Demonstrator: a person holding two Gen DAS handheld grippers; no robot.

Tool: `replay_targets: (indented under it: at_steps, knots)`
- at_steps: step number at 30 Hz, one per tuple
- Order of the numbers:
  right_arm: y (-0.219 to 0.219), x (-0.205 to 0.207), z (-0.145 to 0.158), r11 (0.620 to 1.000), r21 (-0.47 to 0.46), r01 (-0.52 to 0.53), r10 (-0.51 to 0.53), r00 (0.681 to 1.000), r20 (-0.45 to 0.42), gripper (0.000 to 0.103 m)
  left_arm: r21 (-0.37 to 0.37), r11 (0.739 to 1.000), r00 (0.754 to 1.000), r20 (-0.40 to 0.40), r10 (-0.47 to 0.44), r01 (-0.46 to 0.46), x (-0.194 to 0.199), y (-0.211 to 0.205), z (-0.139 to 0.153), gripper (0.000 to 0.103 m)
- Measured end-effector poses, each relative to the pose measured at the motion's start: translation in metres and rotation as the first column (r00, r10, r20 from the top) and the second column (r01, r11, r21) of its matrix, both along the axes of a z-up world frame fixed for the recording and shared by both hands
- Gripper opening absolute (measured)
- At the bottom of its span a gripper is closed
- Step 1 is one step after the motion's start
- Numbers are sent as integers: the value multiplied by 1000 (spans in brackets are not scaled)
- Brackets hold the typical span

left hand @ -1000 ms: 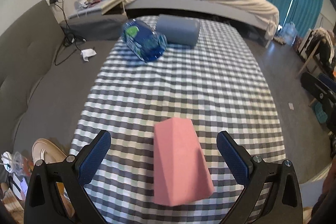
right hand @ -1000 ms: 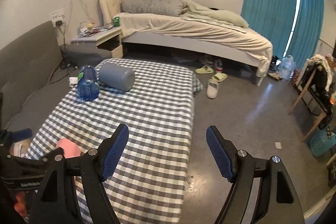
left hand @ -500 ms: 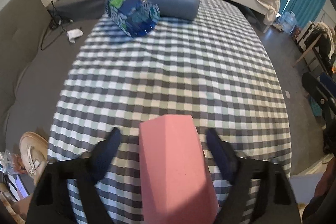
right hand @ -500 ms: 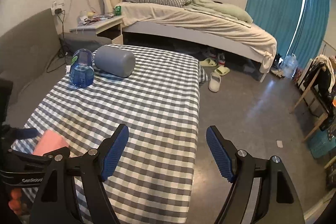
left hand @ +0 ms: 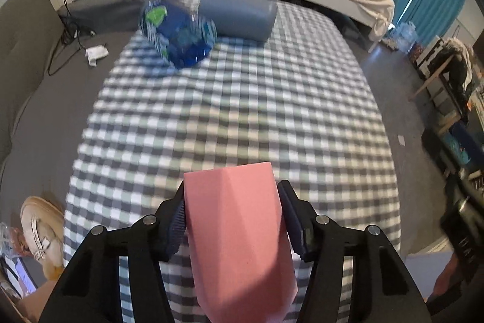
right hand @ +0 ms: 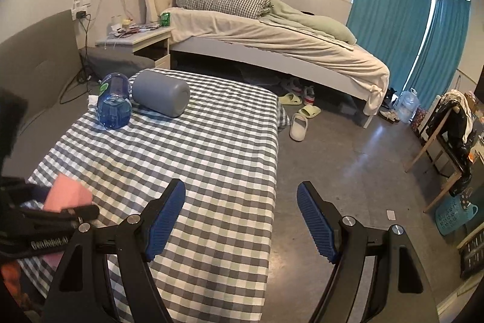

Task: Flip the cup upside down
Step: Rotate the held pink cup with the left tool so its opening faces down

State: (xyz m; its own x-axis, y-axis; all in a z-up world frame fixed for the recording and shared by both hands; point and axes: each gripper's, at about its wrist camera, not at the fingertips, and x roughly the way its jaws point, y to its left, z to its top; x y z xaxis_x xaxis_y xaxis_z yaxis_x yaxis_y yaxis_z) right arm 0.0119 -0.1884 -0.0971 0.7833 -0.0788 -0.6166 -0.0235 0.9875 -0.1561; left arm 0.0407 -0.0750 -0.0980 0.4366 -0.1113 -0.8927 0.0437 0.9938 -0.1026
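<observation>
A pink faceted cup (left hand: pixel 239 235) sits between the blue pads of my left gripper (left hand: pixel 232 217), which is shut on its sides above the checkered cloth (left hand: pixel 242 111). The cup's flat closed end points away from the camera. In the right wrist view the pink cup (right hand: pixel 68 196) shows at the left edge, held by the left gripper's black fingers (right hand: pixel 60 214). My right gripper (right hand: pixel 240 217) is open and empty, over the right edge of the checkered cloth (right hand: pixel 211 156).
A blue water bottle (right hand: pixel 115 105) and a grey cylinder (right hand: pixel 160 93) lie at the cloth's far end. A bed (right hand: pixel 272 44), nightstand (right hand: pixel 136 41), slippers (right hand: pixel 299 126) and a chair (right hand: pixel 447 135) stand around. A shoe (left hand: pixel 39 226) lies left of the table.
My left gripper has closed from wide open onto the pink cup. The right gripper has drifted slightly and stays open.
</observation>
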Motion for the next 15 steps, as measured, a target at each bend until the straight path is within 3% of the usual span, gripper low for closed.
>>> replay_targets:
  at_steps: [7,15]
  knots:
    - [-3,2,-2,1000,0,14,-14,1000,1,76,-3,1000,989,146,12,-12,3,-2,26,58]
    - [-2,-1,0,1000,11,12,-12,1000,15,76,2,1000,959,283,-2,1,-34,-1,8,58]
